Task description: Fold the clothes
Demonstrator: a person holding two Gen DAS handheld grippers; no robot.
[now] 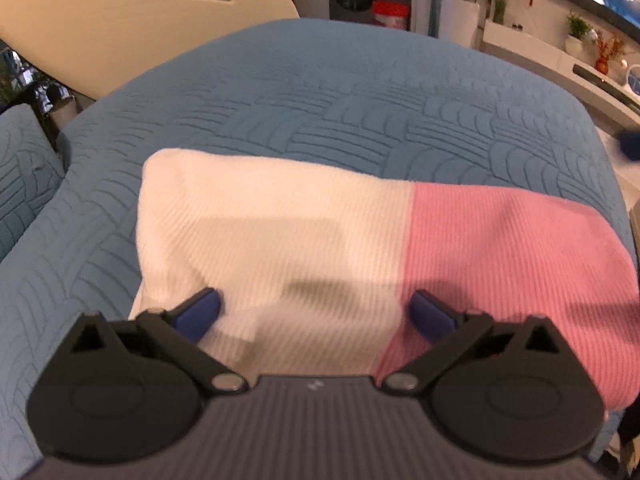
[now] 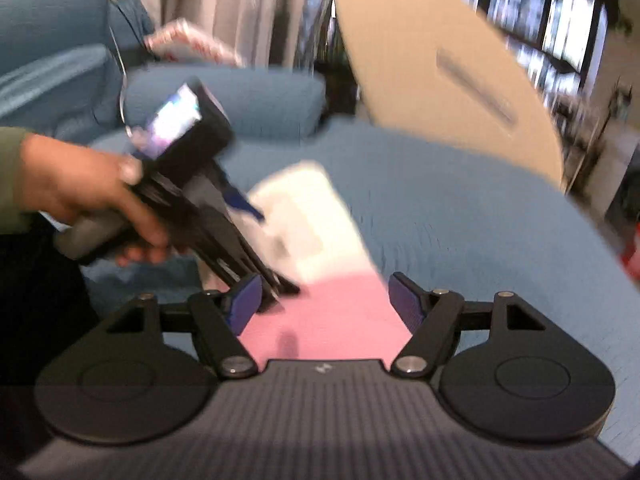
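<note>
We see both jaws apart, empty, over the folded sweater; only the right view shows the hand holding the left gripper; right gripper.

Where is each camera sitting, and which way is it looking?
Left wrist view: sits on the left gripper, looking down along its open blue fingers at the white and pink garment on the blue cover.
Right wrist view: sits on the right gripper, open, over the garment's pink part; the person's left hand holding the other gripper shows.
Both share the garment, the blue cover and the beige chair back.
</note>
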